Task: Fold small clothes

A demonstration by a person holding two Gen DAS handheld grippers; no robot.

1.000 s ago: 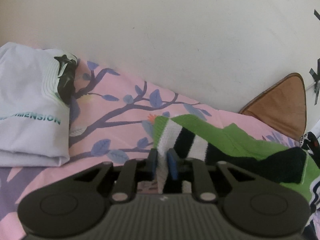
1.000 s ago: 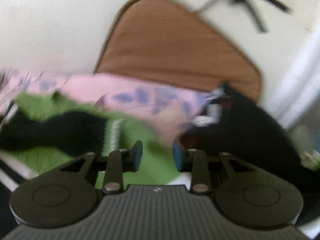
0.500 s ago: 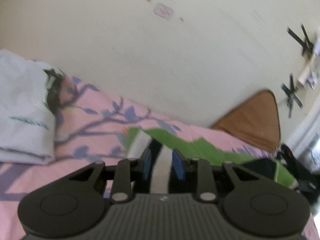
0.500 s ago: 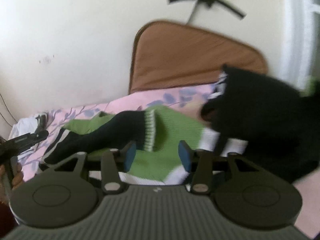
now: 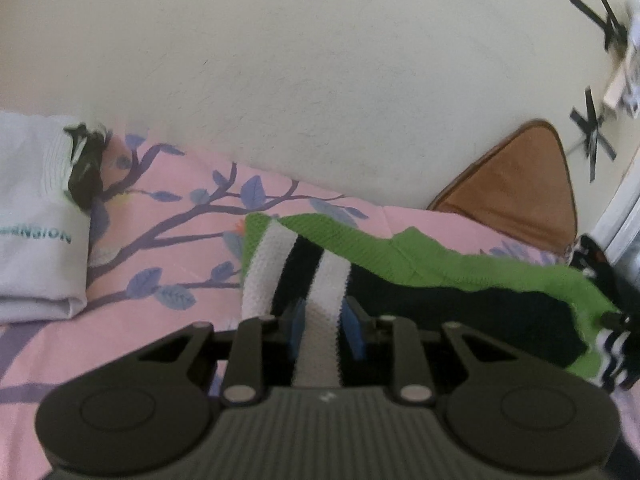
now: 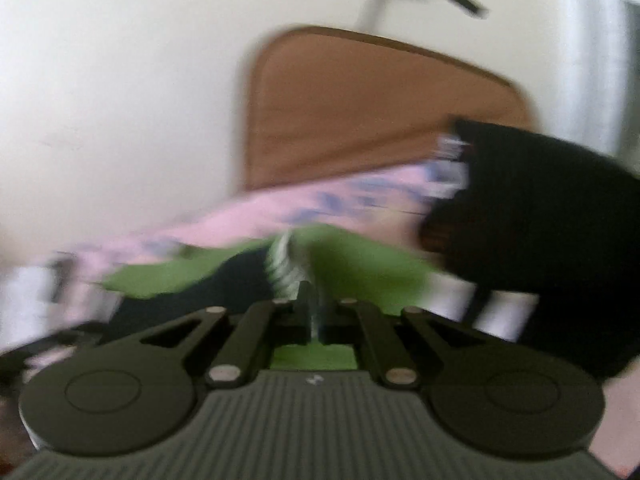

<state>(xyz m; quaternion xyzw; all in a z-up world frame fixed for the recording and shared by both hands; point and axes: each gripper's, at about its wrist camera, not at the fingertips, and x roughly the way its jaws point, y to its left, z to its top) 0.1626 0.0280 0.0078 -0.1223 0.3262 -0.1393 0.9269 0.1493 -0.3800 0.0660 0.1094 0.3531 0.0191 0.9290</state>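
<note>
Matte black plastic all over on the left gripper: ribbed dark grey housing along the bottom of the frame with a tiny white logo mark at top centre, a round disc with an embossed ring in each lower corner, two angled link arms with triangular cutouts, silver screw heads at the pivots. Blue pads lining the inner faces of the fingers. Same build on the right gripper, just blurrier: ribbed housing, twin discs, silver screws, black linkages meeting mid-frame. Pad colour impossible to make out there.
</note>
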